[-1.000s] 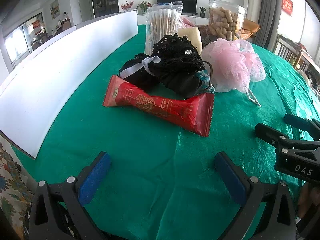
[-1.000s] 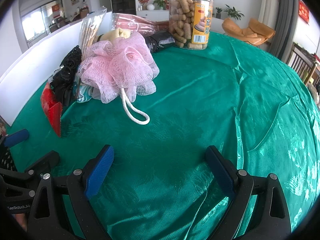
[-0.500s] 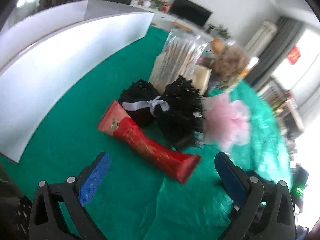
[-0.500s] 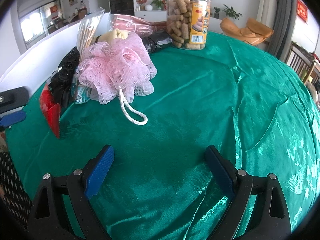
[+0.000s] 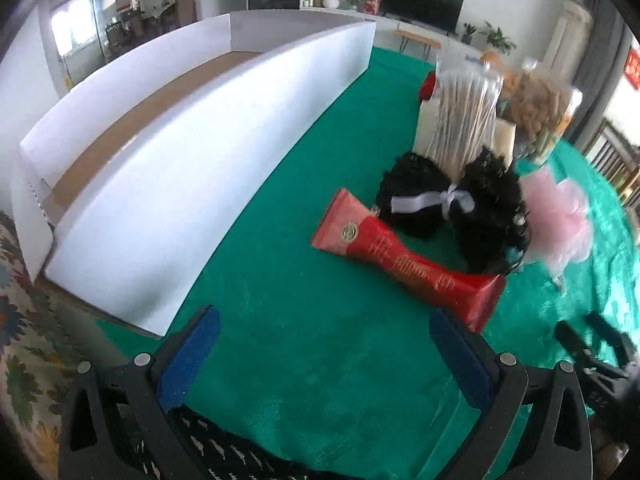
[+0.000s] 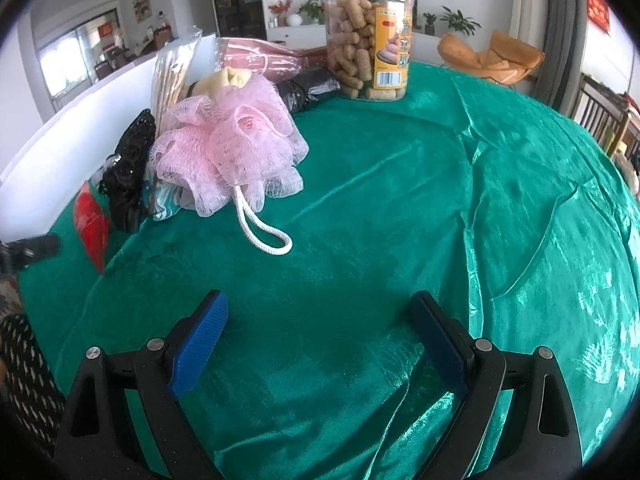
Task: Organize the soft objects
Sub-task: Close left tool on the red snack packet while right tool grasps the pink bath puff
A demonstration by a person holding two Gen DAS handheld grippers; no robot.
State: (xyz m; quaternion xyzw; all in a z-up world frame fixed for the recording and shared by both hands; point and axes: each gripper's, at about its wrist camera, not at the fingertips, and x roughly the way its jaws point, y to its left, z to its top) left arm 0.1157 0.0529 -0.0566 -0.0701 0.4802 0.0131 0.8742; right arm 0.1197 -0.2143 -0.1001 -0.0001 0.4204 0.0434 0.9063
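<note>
My left claw [image 5: 324,352] has swung up toward the white box [image 5: 208,168]; both claws, right claw [image 6: 320,340] too, gape empty. The pink sponge [image 6: 228,152], probably untouched, sits on the tabletop [image 6: 440,220] beside the black lace [image 5: 452,204].

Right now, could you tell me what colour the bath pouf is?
Pale pink bath pouf, clearest in right wrist view.

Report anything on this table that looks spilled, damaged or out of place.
Nothing looks spilled or broken. The soft things sit in a loose heap: the pink bath puff leans against the black lace bundle, its cord trailing on the green cloth. The snack jar stands upright.
</note>
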